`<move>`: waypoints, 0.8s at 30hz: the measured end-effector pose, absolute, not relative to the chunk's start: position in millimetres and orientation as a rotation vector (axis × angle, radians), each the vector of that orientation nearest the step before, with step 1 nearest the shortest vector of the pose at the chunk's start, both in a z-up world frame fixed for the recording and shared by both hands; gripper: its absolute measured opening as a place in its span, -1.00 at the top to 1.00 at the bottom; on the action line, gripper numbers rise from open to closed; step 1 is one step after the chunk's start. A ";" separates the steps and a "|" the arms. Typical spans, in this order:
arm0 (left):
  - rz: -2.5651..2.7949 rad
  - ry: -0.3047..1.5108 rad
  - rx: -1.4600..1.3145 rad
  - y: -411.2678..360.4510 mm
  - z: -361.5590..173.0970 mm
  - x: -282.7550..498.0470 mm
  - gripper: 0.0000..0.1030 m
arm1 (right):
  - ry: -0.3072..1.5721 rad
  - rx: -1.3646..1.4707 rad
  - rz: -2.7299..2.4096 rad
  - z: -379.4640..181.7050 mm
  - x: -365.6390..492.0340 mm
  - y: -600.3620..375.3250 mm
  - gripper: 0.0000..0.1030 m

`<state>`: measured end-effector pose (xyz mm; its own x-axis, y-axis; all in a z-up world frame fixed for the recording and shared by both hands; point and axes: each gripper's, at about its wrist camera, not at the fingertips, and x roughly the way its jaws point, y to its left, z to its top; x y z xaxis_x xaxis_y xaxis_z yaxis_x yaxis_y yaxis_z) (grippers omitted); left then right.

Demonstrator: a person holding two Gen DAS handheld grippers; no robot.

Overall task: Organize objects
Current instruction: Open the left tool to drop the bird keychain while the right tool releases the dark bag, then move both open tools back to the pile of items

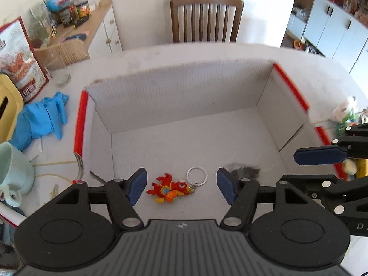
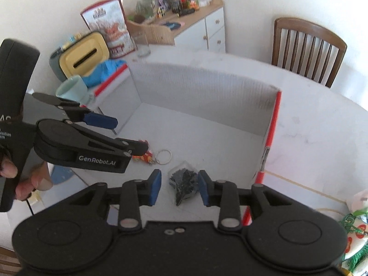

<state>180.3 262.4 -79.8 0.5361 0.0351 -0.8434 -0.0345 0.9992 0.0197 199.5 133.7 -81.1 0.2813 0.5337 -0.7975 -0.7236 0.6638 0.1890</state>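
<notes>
presently both tongs gape empty: left gripper [image 1: 181, 186] over dragon keychain [image 1: 169, 189], right gripper [image 2: 179, 187] astride dark bag [image 2: 184, 184]; withdraw straight up from box [image 1: 184, 87]

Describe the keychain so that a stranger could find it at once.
Look into the white box with red edges on the table. On its floor lie two small things; the keychain is the red and orange figure with a metal ring, unlike the dark bag beside it.

One white box [image 1: 179, 92], one red keychain [image 1: 170, 187], one dark bagged item [image 2: 185, 184], one mug [image 1: 12, 172], one chair [image 1: 207, 18]
</notes>
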 end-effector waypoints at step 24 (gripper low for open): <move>0.045 0.751 -0.035 162.0 5.1 114.7 -0.60 | 0.727 -0.058 0.888 1.1 157.1 4.7 -0.60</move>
<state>114.7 162.0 5.1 0.7304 0.0286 -0.6825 -0.0534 0.9985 -0.0153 157.1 4.7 1.1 0.4105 0.6864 -0.6004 -0.7238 0.6457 0.2433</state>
